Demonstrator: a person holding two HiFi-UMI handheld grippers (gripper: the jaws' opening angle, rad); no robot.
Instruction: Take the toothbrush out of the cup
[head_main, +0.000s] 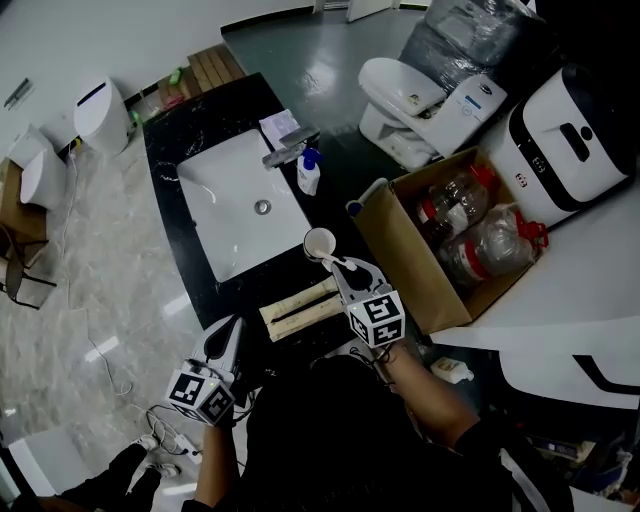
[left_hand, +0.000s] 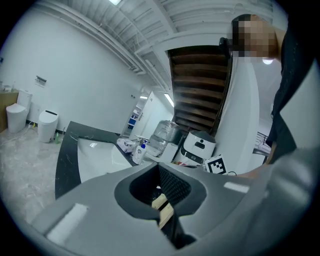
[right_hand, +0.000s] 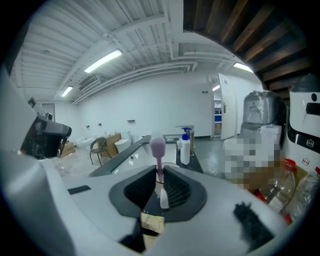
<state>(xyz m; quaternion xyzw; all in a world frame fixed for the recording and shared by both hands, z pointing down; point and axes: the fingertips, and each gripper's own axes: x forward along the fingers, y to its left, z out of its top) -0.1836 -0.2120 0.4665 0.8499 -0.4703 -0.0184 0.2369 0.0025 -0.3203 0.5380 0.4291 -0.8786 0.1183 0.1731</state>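
A pink-headed, white-handled toothbrush (right_hand: 159, 170) is standing in the grey right tool (right_hand: 160, 182); just beyond, a white cup (head_main: 320, 243) is sitting on the white-veined black bench (head_main: 170, 140).

1 cup (head_main: 319, 243), 1 toothbrush (right_hand: 158, 148), 1 sink (head_main: 230, 190), 1 soap bottle (head_main: 309, 172).

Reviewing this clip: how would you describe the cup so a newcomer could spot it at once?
Start at the white sink set in the black counter. At the sink corner nearest the right gripper, which is shut on the toothbrush, stands a small white cup, mouth up. Unlike the blue-topped pump bottle by the faucet, it is round, open and plain white.
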